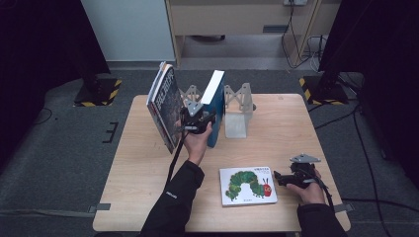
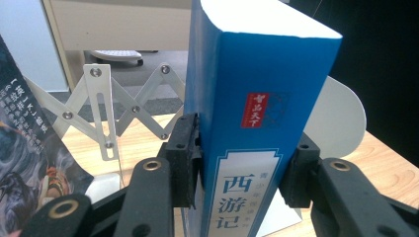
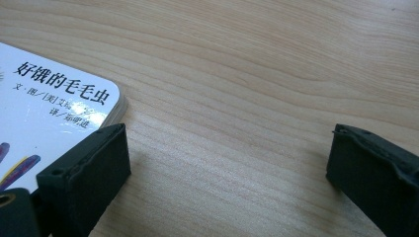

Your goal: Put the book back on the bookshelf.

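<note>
Thick book [image 1: 216, 106] upright between leaning book [image 1: 164, 106] and bookend [image 1: 237, 111], picture book [image 1: 247, 185] flat nearer.

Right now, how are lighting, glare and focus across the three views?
High view: table evenly lit, surroundings dark, image soft. Left gripper view: blue book sharp between the left gripper pads, the pads at the bottom edge softer. Right gripper view: glare on the picture book; right gripper jaws near and slightly blurred, faint shadow on the wood.
</note>
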Demonstrator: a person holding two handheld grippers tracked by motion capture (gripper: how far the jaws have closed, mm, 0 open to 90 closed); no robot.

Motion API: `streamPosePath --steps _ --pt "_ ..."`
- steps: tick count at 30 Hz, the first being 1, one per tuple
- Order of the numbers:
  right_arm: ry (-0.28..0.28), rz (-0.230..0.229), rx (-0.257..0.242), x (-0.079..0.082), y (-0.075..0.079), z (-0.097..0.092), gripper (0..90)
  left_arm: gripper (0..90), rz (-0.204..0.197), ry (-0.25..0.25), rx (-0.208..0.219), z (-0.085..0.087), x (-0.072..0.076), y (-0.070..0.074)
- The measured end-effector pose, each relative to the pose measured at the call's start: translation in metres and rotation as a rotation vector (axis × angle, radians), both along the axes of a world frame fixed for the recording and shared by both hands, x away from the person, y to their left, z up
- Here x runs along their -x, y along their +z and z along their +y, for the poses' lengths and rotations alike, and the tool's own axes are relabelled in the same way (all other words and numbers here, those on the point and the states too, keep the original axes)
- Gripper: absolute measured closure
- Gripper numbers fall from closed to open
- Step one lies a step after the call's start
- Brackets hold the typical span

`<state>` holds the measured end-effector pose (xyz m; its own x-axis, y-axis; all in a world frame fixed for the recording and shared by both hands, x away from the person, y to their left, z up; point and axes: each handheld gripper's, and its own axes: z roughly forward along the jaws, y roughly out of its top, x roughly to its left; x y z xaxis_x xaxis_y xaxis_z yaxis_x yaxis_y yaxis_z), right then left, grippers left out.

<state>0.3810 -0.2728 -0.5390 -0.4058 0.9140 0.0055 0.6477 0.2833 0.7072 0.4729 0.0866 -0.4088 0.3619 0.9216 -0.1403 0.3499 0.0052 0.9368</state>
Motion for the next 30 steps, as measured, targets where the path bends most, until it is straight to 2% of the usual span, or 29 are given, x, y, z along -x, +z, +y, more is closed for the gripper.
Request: streamPosePath --steps 6,7,9,13,16,17,19,22,30 --pt "0.000 0.000 0.000 0.000 0.000 0.000 3.2 54.1 -0.019 -0.035 0.000 -0.001 0.000 -0.003" --pt "0.000 0.000 0.000 0.000 0.000 0.000 3.1 53.4 -0.015 -0.053 0.018 0.002 0.003 -0.006" --pt "0.000 0.000 0.000 0.000 0.000 0.000 3.1 53.3 -0.014 -0.057 0.023 0.003 0.005 -0.007" --pt "0.000 -0.001 0.001 0.000 0.000 0.000 3.2 54.1 0.011 -0.064 0.020 0.006 0.010 -0.019" --pt "-0.001 -0.001 0.001 0.000 0.000 0.000 3.2 55.2 0.023 -0.061 0.032 0.005 0.009 -0.018" --pt "-0.001 -0.001 0.001 0.000 0.000 0.000 3.2 56.0 0.024 -0.048 -0.006 0.002 0.009 -0.015" --pt "-0.001 -0.001 0.001 0.000 0.000 0.000 3.2 56.5 0.032 -0.045 -0.009 0.000 0.009 -0.013" --pt "-0.001 -0.001 0.001 0.000 0.000 0.000 3.2 56.5 0.040 -0.049 0.003 -0.004 0.007 -0.012" --pt "-0.001 -0.001 0.001 0.000 0.000 0.000 3.2 55.8 0.043 -0.069 -0.001 -0.012 0.004 -0.010"
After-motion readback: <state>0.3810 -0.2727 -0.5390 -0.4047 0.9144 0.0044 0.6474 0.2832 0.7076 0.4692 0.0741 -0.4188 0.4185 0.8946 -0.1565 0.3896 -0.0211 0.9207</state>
